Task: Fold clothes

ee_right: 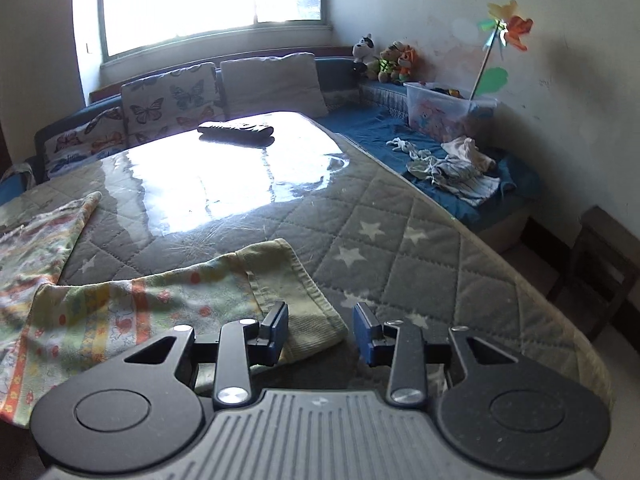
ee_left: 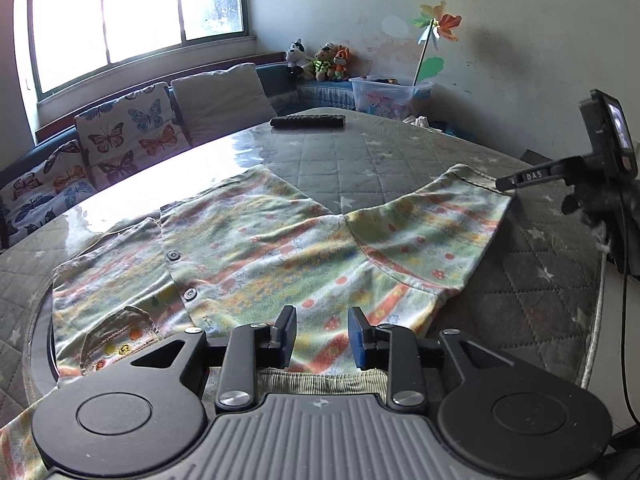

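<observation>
A small button-front shirt (ee_left: pixel 256 256), pale green with orange and yellow flower stripes, lies spread flat on the grey quilted star-pattern table (ee_left: pixel 360 160). My left gripper (ee_left: pixel 322 336) hovers over its near hem, its jaws apart, the cloth showing between them with no pad pressing on it. The shirt's right sleeve (ee_left: pixel 440 232) reaches toward my right gripper (ee_left: pixel 506 182), seen side-on at the cuff. In the right wrist view my right gripper (ee_right: pixel 320 334) is open. The ribbed sleeve cuff (ee_right: pixel 296 280) lies beside its left finger (ee_right: pixel 276 332), ungripped.
A black remote control (ee_right: pixel 236 130) lies at the table's far end. Behind it stands a sofa with butterfly cushions (ee_left: pixel 128 128). A blue bench on the right carries a pile of clothes (ee_right: pixel 452 168), a plastic bin (ee_right: pixel 444 114) and plush toys (ee_right: pixel 384 60). The table's edge curves down the right.
</observation>
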